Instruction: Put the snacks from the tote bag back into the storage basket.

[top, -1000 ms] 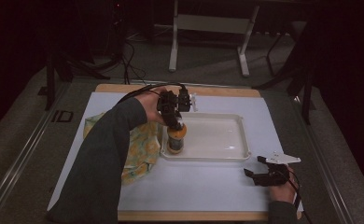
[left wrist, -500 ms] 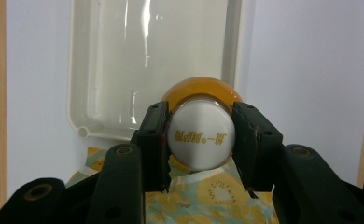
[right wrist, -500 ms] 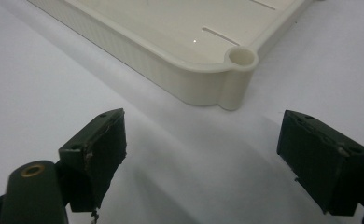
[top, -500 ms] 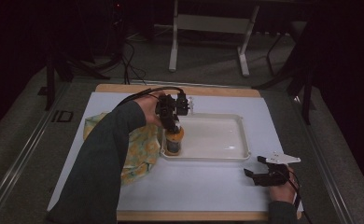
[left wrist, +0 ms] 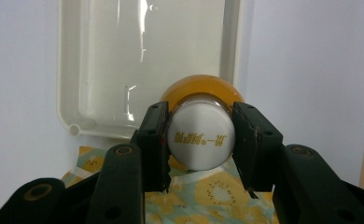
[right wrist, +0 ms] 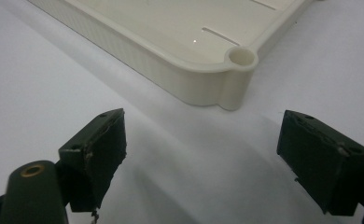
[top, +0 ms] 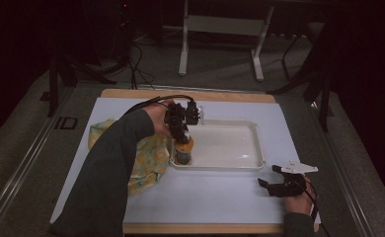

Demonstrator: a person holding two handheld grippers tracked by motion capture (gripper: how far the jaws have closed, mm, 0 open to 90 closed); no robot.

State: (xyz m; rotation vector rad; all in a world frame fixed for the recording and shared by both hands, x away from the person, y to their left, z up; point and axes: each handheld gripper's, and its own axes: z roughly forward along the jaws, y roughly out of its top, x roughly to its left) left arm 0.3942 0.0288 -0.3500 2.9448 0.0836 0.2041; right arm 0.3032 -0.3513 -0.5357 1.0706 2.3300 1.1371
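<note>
Left hand-held gripper [left wrist: 201,140] is clamped on the white cap of an amber bottle [top: 183,149], held upright at the white tray's [top: 230,165] left end, beside a yellow cloth [top: 148,158]. Right hand-held gripper [right wrist: 203,154] is held apart, empty, on the tabletop [top: 210,197].

My left gripper [top: 181,129] is black, and a black cable loops out from its back. A dark grey long sleeve [top: 109,173] covers my left forearm down to the wrist. In the left gripper view my fingers [left wrist: 154,140] are blocky black pads bolted to arms with round brass-ringed screw holes. My right gripper [top: 272,183] is black too, topped by a pale grey three-cornered plate, with a cable trailing back.
</note>
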